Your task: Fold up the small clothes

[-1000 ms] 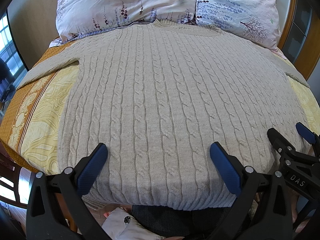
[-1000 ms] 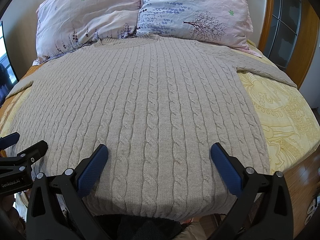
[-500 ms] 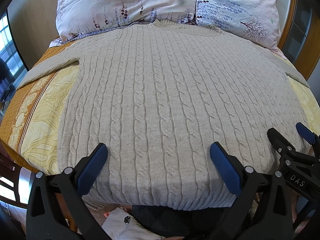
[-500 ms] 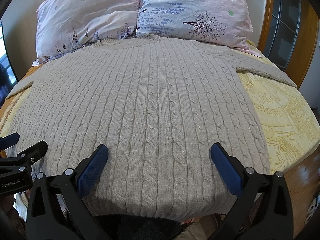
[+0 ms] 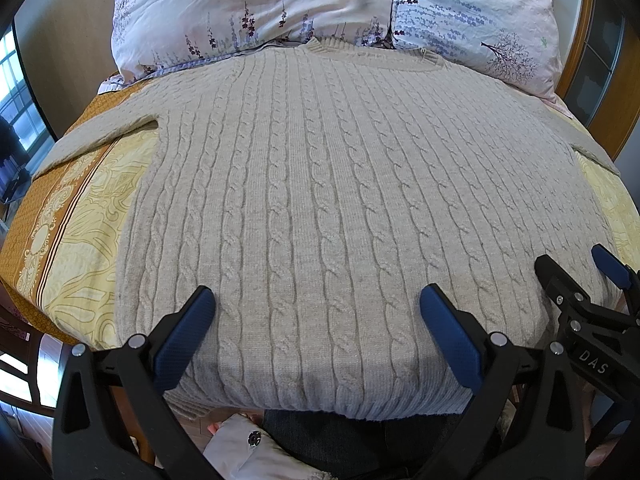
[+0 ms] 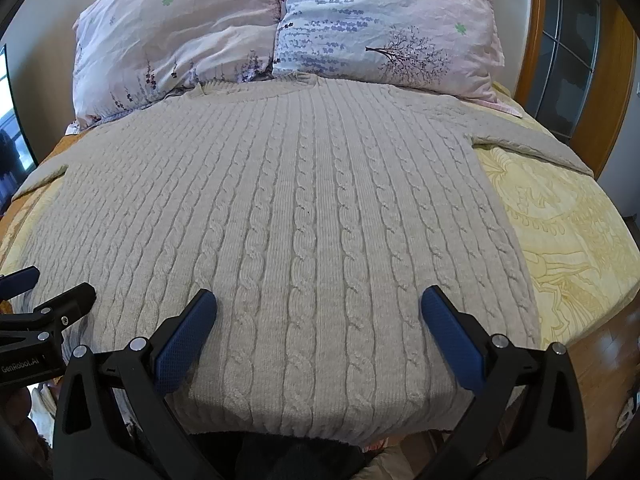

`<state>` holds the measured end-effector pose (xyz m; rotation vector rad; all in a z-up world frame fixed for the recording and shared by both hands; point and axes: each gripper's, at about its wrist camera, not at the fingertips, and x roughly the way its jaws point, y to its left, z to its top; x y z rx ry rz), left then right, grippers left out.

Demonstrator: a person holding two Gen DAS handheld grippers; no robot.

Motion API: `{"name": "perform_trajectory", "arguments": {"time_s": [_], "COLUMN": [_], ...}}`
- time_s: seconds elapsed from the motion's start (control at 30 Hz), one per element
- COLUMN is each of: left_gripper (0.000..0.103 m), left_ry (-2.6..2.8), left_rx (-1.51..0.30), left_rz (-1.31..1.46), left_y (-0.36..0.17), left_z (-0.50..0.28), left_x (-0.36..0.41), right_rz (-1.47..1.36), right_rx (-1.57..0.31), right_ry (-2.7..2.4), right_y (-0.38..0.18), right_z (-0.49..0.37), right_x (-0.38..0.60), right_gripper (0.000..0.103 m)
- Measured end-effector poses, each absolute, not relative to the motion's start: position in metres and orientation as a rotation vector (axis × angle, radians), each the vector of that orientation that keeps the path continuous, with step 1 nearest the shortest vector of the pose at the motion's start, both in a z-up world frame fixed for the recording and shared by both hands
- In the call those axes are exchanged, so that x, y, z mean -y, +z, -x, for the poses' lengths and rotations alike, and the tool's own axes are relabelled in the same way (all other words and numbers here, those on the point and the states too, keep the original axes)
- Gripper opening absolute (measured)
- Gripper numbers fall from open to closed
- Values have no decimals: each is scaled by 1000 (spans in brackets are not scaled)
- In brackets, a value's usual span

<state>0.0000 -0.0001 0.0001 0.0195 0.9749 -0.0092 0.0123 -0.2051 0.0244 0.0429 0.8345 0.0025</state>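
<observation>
A beige cable-knit sweater (image 5: 320,184) lies flat and spread out on the bed, neck toward the pillows, sleeves out to both sides, hem at the near edge; it also fills the right wrist view (image 6: 296,216). My left gripper (image 5: 316,304) is open and empty, hovering over the hem. My right gripper (image 6: 318,304) is open and empty over the hem further right. The right gripper shows at the right of the left wrist view (image 5: 576,276), and the left gripper at the left of the right wrist view (image 6: 44,292).
Two floral pillows (image 6: 280,32) lean at the head of the bed. A yellow and orange patterned bedspread (image 6: 560,232) lies under the sweater. A wooden headboard and glass door (image 6: 576,40) stand at the right. A window (image 5: 16,92) is at the left.
</observation>
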Motion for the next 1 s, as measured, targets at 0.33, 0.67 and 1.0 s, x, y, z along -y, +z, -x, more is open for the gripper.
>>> {"name": "perform_trajectory", "arguments": {"time_s": [0.33,0.67,1.0], "left_gripper": [101,101,101], "left_ry": [-30,-45,-136], "left_rx": [-973,-962,-959], "left_rz": [-34,-60,-46], "left_y": [-1,3,19], "left_z": [-3,-26,-74], "left_x": [-1,2,1], "right_rz": [-33,-76,-489], "right_rx": [-787,-806,-734], "right_ry": [68,144,-124], "right_y": [22,28,67], "right_z": [-19,-41,-111], "right_x": [209,228,398], "right_gripper": [102,102,102]}}
